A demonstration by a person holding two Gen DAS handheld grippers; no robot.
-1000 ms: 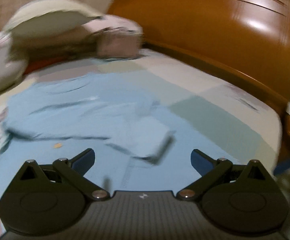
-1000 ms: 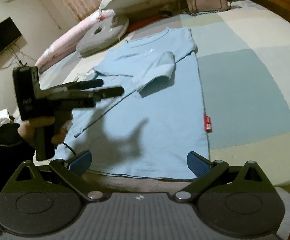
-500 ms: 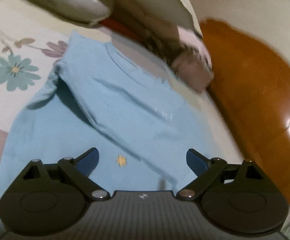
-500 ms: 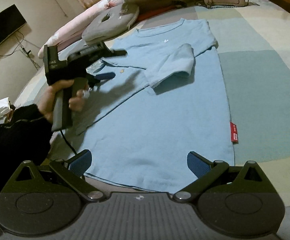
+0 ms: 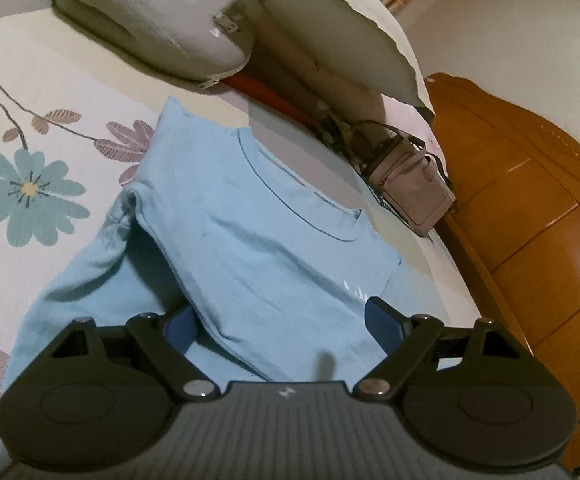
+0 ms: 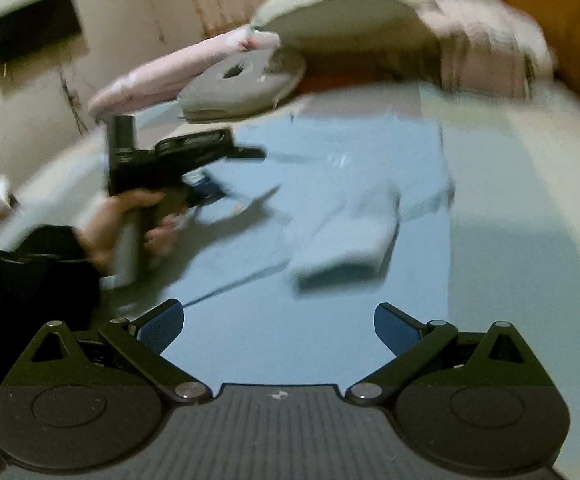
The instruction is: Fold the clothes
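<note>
A light blue T-shirt [image 5: 274, 232] lies flat on the bed with its collar toward the pillows. Its left side is folded over the body, and that fold edge runs down between the jaws of my left gripper [image 5: 282, 328]. The jaws are closing, and the pads are still apart from the cloth. In the blurred right wrist view, a hand holds the left gripper [image 6: 234, 172] low at the left side of the T-shirt [image 6: 329, 200]. The right sleeve [image 6: 349, 248] is folded inward. My right gripper [image 6: 278, 326] hangs open above the lower body of the shirt with nothing between its pads.
A grey cushion [image 5: 150, 20], a pale pillow [image 5: 329, 40] and a pink handbag [image 5: 409, 192] sit beyond the collar. The wooden headboard [image 5: 529, 220] stands to the right. A dark screen [image 6: 34, 28] hangs on the wall. The flowered bedsheet [image 5: 30, 192] lies to the left.
The left gripper came down to the shirt's folded left side and its jaws narrowed around the fold edge. The right gripper moved forward over the shirt's lower part.
</note>
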